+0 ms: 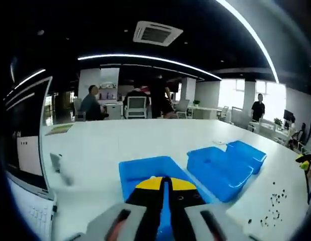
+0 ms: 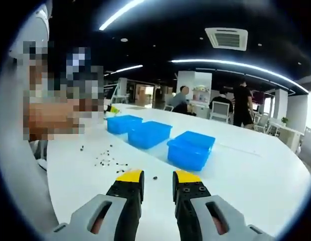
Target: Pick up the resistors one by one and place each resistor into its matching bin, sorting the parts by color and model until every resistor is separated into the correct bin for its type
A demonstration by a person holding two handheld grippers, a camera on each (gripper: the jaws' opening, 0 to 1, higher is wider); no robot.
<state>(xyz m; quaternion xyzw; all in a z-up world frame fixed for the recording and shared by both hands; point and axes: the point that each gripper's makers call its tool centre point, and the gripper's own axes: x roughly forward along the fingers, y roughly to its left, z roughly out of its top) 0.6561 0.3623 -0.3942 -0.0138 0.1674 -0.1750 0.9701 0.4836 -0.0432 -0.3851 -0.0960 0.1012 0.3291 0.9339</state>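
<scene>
The right gripper hangs spread and empty, lined up on resistors strewn across the counter before three bins. Left gripper waits clenched, empty, over one.

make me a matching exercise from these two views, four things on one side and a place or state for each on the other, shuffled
Things:
1. left gripper
2. right gripper
3. resistors
4. blue bins

Places or states:
A. loose and scattered on the white table
B. jaws shut together, held over a blue bin
C. three in a row on the table, apart from the scattered parts
D. jaws open with a gap, over bare table

Pairs: 1-B, 2-D, 3-A, 4-C
</scene>
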